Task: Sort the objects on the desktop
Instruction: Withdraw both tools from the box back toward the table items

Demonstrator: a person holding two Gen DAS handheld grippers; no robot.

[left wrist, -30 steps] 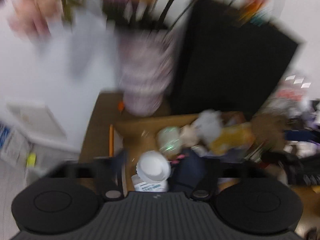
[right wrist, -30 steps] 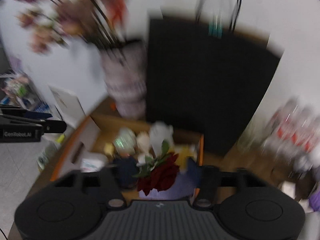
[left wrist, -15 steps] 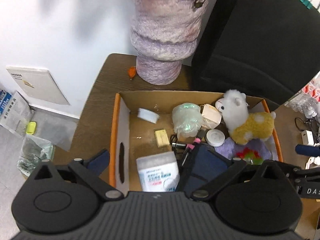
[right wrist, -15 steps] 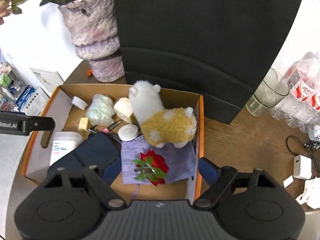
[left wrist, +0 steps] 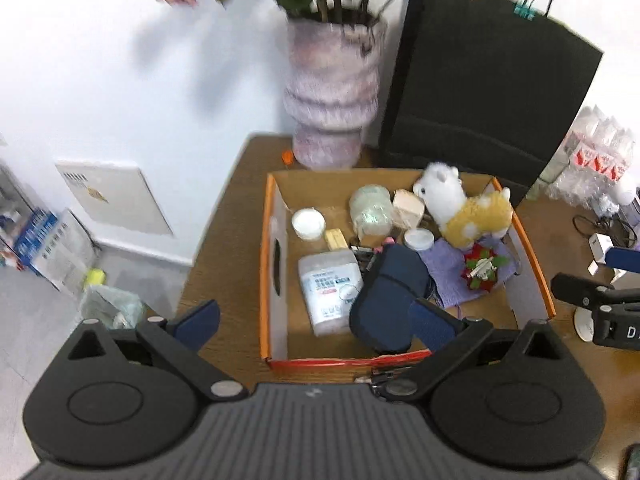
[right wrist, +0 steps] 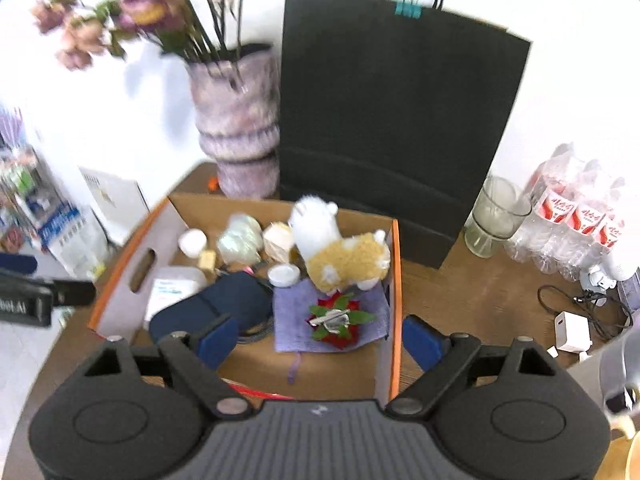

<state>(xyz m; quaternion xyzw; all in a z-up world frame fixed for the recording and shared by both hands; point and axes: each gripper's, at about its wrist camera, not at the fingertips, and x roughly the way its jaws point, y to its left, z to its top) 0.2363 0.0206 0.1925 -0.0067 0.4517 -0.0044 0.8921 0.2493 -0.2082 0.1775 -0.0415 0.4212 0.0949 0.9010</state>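
Note:
An orange-edged cardboard box (left wrist: 273, 280) (right wrist: 394, 280) on the brown desk holds a white and yellow plush alpaca (left wrist: 464, 208) (right wrist: 340, 248), a navy pouch (left wrist: 390, 296) (right wrist: 212, 308), a white wipes pack (left wrist: 330, 286) (right wrist: 168, 288), a purple cloth (right wrist: 288, 312) with a red flower clip (left wrist: 480, 270) (right wrist: 338, 320), and small jars. My left gripper (left wrist: 314, 322) is open and empty above the box's front left part. My right gripper (right wrist: 320, 338) is open and empty above the box's front right part.
A purple vase (left wrist: 332, 96) (right wrist: 240, 120) with flowers and a black paper bag (left wrist: 480, 92) (right wrist: 392, 112) stand behind the box. A glass cup (right wrist: 496, 216), bottled water pack (right wrist: 576, 216), white charger (right wrist: 572, 330) and cables lie on the desk to the right.
One second ago my left gripper held the white pack and my right held the red flower; both now lie in the box. Both grippers have opened and pulled back from the box.

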